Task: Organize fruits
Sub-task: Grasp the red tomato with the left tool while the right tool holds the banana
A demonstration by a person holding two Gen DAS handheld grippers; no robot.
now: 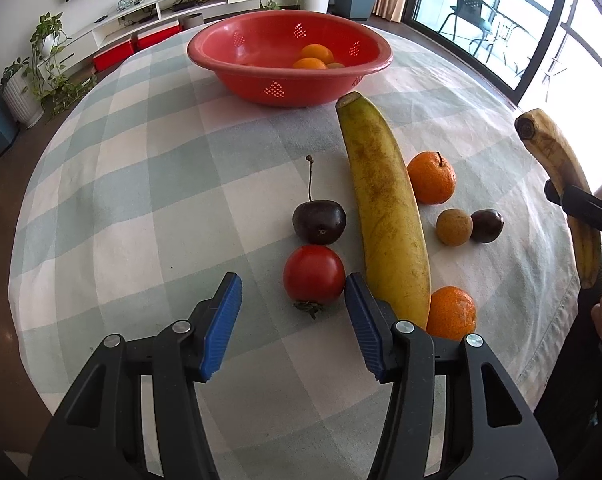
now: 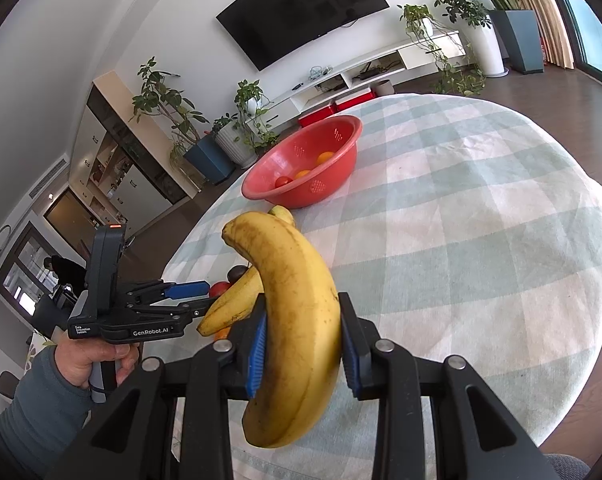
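Observation:
My right gripper (image 2: 303, 344) is shut on a yellow banana (image 2: 297, 320) and holds it above the table; the same banana shows at the right edge of the left wrist view (image 1: 561, 176). My left gripper (image 1: 293, 320) is open and empty, low over the cloth, just in front of a red tomato (image 1: 314, 275). Beyond it lie a dark cherry (image 1: 319, 222), a second banana (image 1: 385, 208), two oranges (image 1: 432, 178) (image 1: 452, 312), a brown longan (image 1: 454, 227) and a dark round fruit (image 1: 487, 225). The red basket (image 1: 237, 46) at the far side holds oranges (image 1: 317, 54).
The round table has a green and white checked cloth (image 1: 141, 184). The basket also shows in the right wrist view (image 2: 341, 148), with a tomato (image 2: 283, 181) inside. Plants, a TV stand and glass doors lie beyond the table.

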